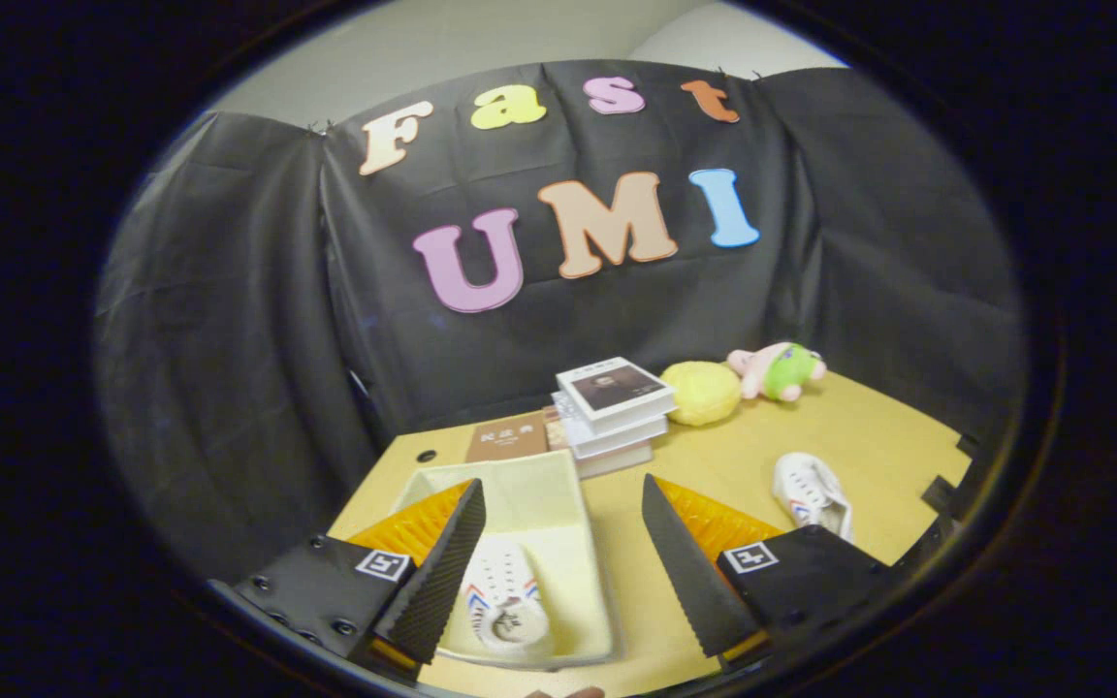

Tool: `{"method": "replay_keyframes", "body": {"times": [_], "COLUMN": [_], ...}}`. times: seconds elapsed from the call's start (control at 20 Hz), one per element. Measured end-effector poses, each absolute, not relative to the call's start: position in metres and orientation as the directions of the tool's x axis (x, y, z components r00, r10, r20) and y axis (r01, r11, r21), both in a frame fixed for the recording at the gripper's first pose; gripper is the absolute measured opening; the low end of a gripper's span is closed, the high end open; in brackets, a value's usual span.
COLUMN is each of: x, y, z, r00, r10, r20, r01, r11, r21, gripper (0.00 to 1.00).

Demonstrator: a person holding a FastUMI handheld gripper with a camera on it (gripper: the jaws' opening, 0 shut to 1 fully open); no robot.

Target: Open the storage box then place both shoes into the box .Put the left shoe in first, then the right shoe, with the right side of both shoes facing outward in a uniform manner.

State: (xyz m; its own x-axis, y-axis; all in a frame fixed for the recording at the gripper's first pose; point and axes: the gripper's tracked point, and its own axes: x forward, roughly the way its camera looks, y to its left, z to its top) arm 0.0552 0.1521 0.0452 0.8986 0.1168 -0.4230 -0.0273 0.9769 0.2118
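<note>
I am looking from the left first: the storage box (558,485) is standing open on the worktop (869,436), and one shoe (508,606) is already lying inside it, just between the fingers and close to the left one. My tongs (558,572) are hanging wide open above the box and are holding nothing. Behind the box a stack of books (612,407) is resting. To the right, beyond the right finger, the other shoe (813,492) is lying on the worktop, apart from the box. I am judging that the first shoe is placed and the second one is next. For this I am needing to swing the tongs to the right, go down over that shoe and close on it, minding which side is facing outward.
</note>
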Motion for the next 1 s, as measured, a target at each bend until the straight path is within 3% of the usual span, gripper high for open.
{"method": "replay_keyframes", "body": {"times": [0.4, 1.0], "x": [0.057, 0.065], "y": [0.035, -0.089], "z": [-0.001, -0.097], "r00": [0.836, 0.683], "r10": [-0.153, -0.342], "r20": [-0.527, -0.646], "r01": [0.167, 0.309], "r11": [0.986, 0.936], "r21": [-0.020, -0.169], "gripper": [1.00, 1.00]}}
